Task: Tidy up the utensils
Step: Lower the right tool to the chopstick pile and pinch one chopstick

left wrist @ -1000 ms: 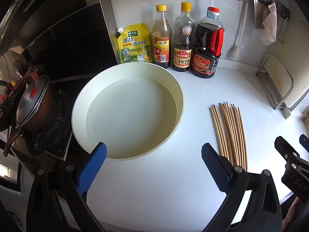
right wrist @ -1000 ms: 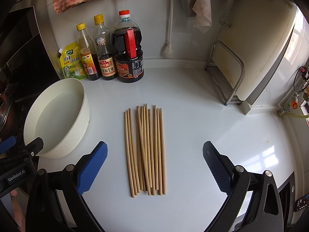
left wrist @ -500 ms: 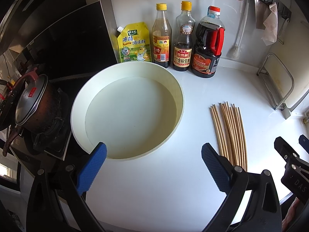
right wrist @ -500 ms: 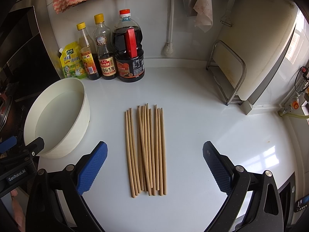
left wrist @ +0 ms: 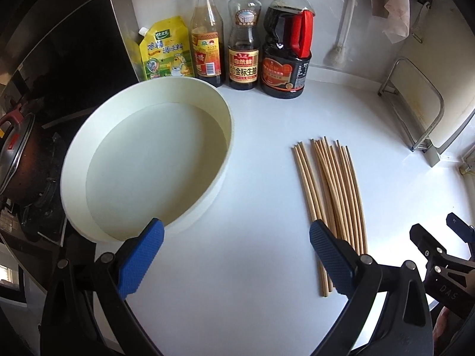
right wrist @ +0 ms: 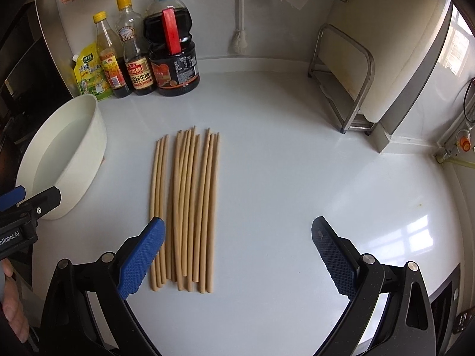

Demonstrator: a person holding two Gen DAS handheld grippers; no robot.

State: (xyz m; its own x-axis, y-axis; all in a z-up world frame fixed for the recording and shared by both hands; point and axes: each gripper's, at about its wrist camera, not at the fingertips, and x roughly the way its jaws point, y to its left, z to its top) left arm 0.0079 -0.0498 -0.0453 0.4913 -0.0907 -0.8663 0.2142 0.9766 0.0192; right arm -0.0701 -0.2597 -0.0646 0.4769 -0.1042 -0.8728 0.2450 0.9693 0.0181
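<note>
Approaching loose chopsticks (right wrist: 187, 207) on tabletop (right wrist: 282, 178), both grippers' fingers spread, empty; next, likely closing right gripper (right wrist: 237, 255) around the bundle.

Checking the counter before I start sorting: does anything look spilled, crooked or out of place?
Nothing is spilled or damaged. The wooden chopsticks lie loose on the white counter, roughly parallel but with uneven ends and a few crossing. The white basin beside them holds clear water, and the sauce bottles stand upright.
</note>
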